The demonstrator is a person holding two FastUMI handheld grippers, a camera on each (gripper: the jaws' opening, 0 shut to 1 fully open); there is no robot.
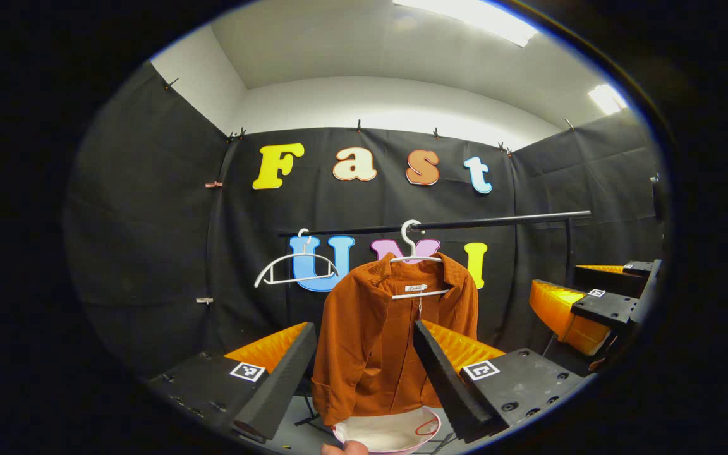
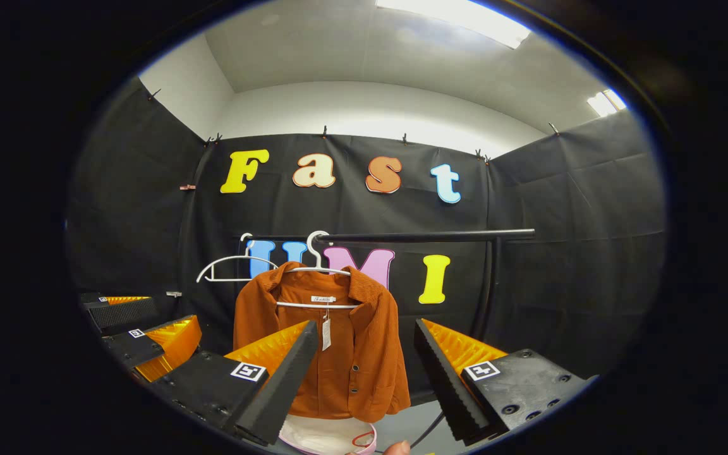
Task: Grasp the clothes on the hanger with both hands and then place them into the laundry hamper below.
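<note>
Both hand-held grippers, left point(image 1: 364, 379) and right point(image 2: 361, 379), gape wide, apart from the orange shirt point(image 1: 389, 341).

A rail point(image 1: 440, 224) runs across the booth in front of the back wall, and everything is placed from it. On the rail hang two hangers: a bare hanger point(image 1: 296, 264) toward its left end, and just right of it a second hanger point(image 1: 416, 258) carrying the jacket point(image 1: 373, 341), which drops below the rail. Straight beneath the jacket, on the floor, stands the laundry hamper point(image 1: 395, 433), its rim close under the hem. The rail's upright post point(image 2: 493, 284) stands at its right end. Before the rail, the left claw point(image 1: 364, 373) faces the jacket, fingers spread to either side of it; the right claw point(image 2: 361, 373) is to the right of it, also spread.
</note>
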